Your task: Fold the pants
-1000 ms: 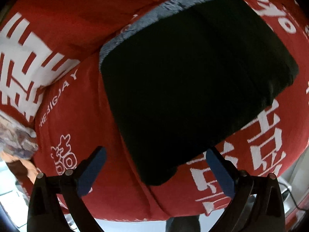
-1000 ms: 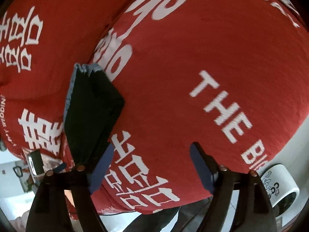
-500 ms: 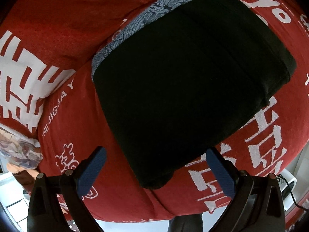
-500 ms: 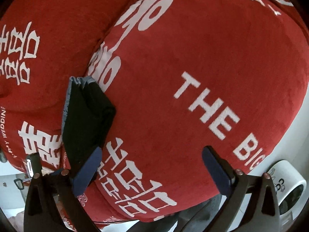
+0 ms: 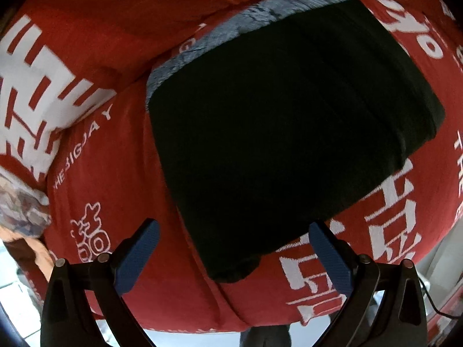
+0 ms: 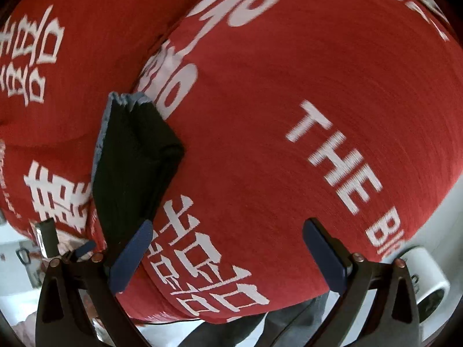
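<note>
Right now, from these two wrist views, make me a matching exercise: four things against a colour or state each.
Things:
1. folded pants
2. blanket
3. right gripper
4. mug

Colour or state:
A. red with white lettering
B. white, at the frame's lower right edge
C. black, lying folded with a grey patterned edge showing
D. fingers wide apart, nothing between them

Pairs: 1-C, 2-A, 3-D, 4-B

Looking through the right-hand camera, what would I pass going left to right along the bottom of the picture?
Left finger of the right claw → white lettering on the red blanket → right finger → white mug.
</note>
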Demonstrator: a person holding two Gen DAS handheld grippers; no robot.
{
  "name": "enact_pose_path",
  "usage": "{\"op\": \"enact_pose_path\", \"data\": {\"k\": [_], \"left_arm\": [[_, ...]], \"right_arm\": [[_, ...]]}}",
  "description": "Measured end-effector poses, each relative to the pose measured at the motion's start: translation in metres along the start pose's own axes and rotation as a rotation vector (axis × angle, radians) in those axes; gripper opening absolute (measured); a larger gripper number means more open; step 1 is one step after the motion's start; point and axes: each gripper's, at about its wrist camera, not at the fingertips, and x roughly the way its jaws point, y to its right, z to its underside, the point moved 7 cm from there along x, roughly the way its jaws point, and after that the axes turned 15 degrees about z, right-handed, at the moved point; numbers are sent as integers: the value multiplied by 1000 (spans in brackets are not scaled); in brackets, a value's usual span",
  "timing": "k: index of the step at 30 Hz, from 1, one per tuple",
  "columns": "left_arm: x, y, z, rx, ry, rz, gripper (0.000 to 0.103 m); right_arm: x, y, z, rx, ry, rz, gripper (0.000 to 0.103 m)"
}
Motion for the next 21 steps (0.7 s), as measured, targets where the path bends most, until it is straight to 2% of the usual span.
{"op": "enact_pose_path", "data": {"k": [14,21], "left_arm": [[-3,-48,-5,-238,115,165,103],[6,-56,-5,-273,133,213,103]], "right_arm": [[21,-101,-47,-373,-66,40,103],[39,-126,-62,-466,-93,63,103]]}}
